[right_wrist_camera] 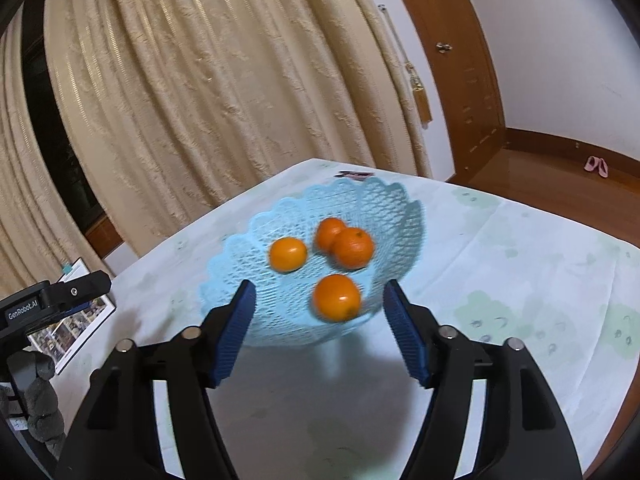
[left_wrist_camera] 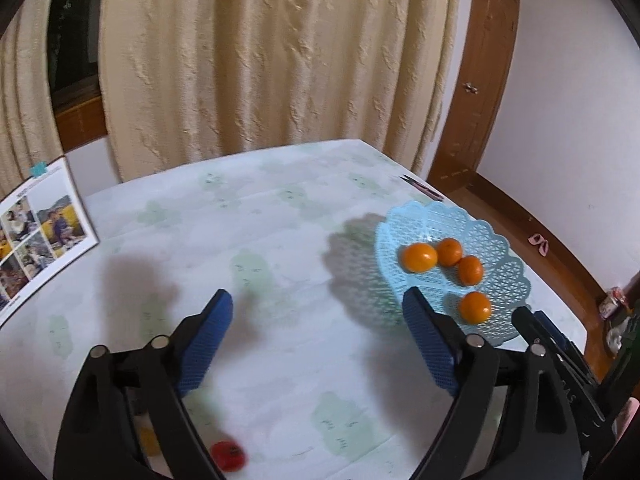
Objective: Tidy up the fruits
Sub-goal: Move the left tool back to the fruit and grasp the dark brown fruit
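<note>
A light blue lattice basket (left_wrist_camera: 496,240) stands on the table at the right and holds several oranges (left_wrist_camera: 419,257). My left gripper (left_wrist_camera: 318,304) is open and empty above the tablecloth, left of the basket. A small red fruit (left_wrist_camera: 227,455) lies on the cloth under its left finger. In the right wrist view the same basket (right_wrist_camera: 256,240) holds the oranges (right_wrist_camera: 336,297), the nearest blurred. My right gripper (right_wrist_camera: 320,300) is open and empty just in front of the basket's near rim.
A photo booklet (left_wrist_camera: 36,236) lies at the table's left edge, also seen in the right wrist view (right_wrist_camera: 76,320). Cream curtains hang behind the table. A dark pen-like item (left_wrist_camera: 420,186) lies at the far table edge behind the basket. My other gripper's body (left_wrist_camera: 560,344) sits right of the basket.
</note>
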`<state>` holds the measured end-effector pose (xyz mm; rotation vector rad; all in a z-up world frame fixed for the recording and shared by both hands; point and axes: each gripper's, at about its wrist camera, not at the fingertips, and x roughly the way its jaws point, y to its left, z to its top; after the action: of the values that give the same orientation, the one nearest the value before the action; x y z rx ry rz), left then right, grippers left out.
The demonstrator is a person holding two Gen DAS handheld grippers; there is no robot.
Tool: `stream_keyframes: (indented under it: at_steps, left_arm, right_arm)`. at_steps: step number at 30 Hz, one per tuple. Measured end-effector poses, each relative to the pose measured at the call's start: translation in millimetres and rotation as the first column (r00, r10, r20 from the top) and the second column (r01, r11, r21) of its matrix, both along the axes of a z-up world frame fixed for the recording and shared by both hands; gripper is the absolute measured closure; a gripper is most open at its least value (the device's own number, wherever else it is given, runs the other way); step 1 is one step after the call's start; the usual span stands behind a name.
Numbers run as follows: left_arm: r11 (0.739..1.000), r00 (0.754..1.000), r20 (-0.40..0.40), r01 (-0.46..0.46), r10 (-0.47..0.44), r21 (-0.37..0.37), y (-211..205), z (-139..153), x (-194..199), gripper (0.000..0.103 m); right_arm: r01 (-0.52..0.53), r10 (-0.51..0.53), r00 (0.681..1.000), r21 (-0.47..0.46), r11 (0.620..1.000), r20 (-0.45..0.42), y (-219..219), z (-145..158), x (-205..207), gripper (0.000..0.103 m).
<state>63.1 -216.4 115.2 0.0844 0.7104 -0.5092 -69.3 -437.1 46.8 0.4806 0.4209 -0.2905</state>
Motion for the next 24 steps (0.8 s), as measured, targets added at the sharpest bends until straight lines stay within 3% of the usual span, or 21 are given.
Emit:
stream_keyframes:
  at_steps: [9, 17, 24]
  left_arm:
    - [0.994, 0.994, 0.001, -0.105, 0.105, 0.015, 67, -5, 7, 0.015]
    - [0.979, 0.974, -0.103, -0.206, 0.204, -0.010, 135, -21, 26, 0.015]
    - [0.984, 0.965, -0.192, -0.176, 0.180, 0.037, 147, -47, 35, 0.015]
  right_arm:
    - [-0.138, 0.137, 0.990, -0.032, 0.990, -0.025, 47, 5, 14, 0.032]
    - [-0.255, 0.251, 0.966, -0.075, 0.964, -0.057, 97, 8, 26, 0.032]
    - [-0.356, 0.349, 0.932, -0.068, 0.932, -0.096, 133, 1, 37, 0.031]
